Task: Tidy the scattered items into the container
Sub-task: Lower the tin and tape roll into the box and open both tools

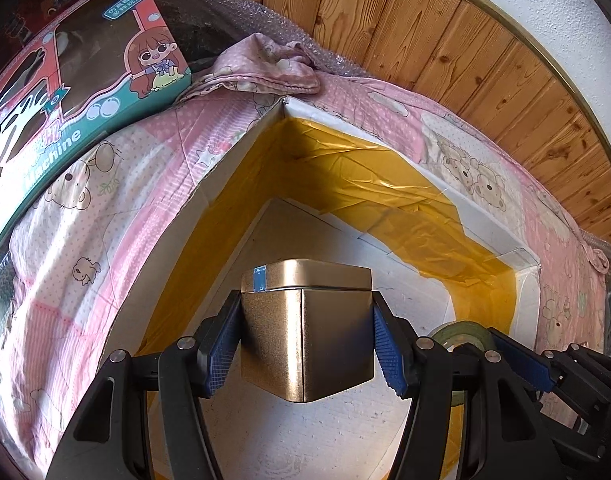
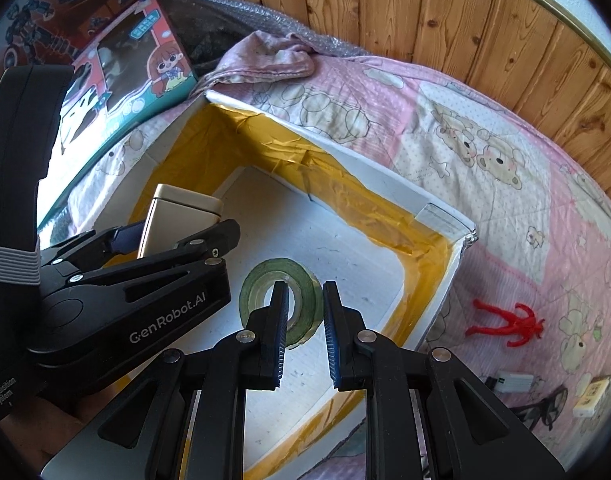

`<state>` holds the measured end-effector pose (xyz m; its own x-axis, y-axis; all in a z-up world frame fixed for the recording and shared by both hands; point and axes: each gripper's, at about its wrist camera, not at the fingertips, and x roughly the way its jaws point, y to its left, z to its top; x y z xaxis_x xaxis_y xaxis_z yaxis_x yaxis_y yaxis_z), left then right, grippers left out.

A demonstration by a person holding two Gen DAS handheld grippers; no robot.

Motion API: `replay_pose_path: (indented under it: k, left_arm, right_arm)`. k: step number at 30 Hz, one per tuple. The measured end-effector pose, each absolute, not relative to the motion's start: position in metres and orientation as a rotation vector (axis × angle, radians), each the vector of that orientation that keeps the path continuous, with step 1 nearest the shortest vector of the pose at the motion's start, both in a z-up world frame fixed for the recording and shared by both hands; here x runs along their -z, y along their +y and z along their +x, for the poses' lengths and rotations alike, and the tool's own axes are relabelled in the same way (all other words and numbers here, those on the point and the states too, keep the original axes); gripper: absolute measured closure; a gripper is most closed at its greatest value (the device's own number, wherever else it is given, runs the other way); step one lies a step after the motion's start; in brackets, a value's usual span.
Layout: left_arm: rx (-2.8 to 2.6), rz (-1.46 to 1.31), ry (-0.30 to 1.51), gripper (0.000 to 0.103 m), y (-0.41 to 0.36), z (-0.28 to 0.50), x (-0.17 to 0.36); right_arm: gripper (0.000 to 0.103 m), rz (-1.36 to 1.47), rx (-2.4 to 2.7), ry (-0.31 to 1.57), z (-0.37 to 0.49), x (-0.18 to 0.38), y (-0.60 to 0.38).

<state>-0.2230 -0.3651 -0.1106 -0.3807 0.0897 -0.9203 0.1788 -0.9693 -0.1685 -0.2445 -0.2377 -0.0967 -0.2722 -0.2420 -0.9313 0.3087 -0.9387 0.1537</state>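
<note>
Gold tin [image 1: 305, 332] — square, lidded, blue tape tab on lid edge — held upright above white box [image 1: 489, 232] floor. Box open-topped, inner walls lined with yellow tape. Green tape roll [image 2: 281, 304] flat on box floor. Red figure [image 2: 505, 322], white adapter [image 2: 513, 382], yellow-white block [image 2: 591, 396], black glasses [image 2: 545, 406] lying outside box, on its right.

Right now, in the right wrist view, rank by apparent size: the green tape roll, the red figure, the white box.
1. white box, largest by far.
2. green tape roll.
3. red figure, smallest, though it looks only slightly smaller than the roll.
</note>
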Motion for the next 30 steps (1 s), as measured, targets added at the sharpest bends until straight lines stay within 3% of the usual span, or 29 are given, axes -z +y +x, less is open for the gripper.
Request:
replay_pose_path:
  k: [15,30]
  left_arm:
    - [2.518,1.754,0.303,0.041,-0.36,-0.261,0.133]
    - [2.525,1.738,0.402,0.04,-0.367,-0.244,0.115]
  right_arm:
    - [0.084,1.669,2.243,-0.127,-0.268,0.114,-0.229]
    - [0.08,1.565,2.264,-0.271,-0.245,0.087,-0.204]
